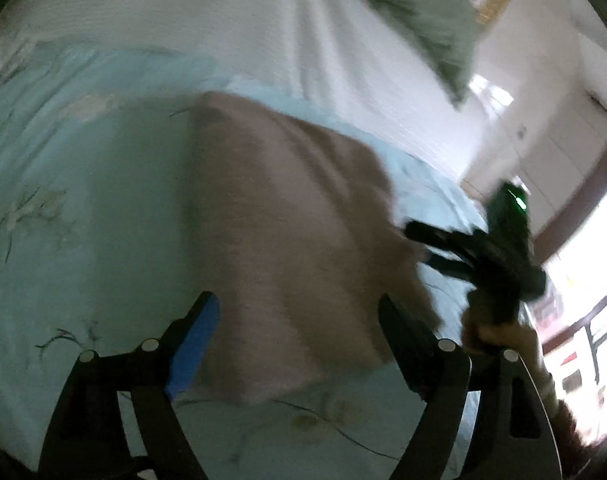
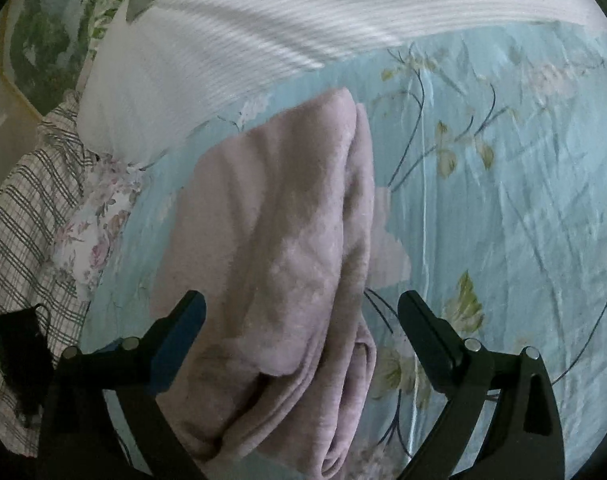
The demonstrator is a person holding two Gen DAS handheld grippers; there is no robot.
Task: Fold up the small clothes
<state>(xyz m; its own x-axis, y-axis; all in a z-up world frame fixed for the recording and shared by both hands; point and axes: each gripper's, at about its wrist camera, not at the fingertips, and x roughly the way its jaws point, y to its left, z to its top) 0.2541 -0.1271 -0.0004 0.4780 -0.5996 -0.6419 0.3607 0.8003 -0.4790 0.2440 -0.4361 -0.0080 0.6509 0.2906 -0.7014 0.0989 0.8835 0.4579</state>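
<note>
Because the pink garment [image 2: 279, 264] lies loosely folded on the bed [image 2: 503, 200], with its layers stacked and an open lip at the near edge, the likeliest trouble is that a careless pinch takes only the top layer; lifting that alone would peel the fold open and undo what looks mostly done. A second risk is that a finger digs too deep and catches the blue floral sheet along with the cloth, dragging both. The soft, thick fabric will probably slump and slide if it is carried by one corner. In the left wrist view the picture is smeared, so the exact edge there is hard to place and a grasp aimed by it could miss. The left hand-held gripper [image 1: 299, 340] stands wide, holding nothing, its fingers straddling the near end of the garment; whether they touch it I cannot tell. The right hand-held gripper [image 2: 301, 340] is also spread wide and empty, poised over the near fold, and it shows in the left view [image 1: 419, 248] beside the garment's right edge, fingers parted.
</note>
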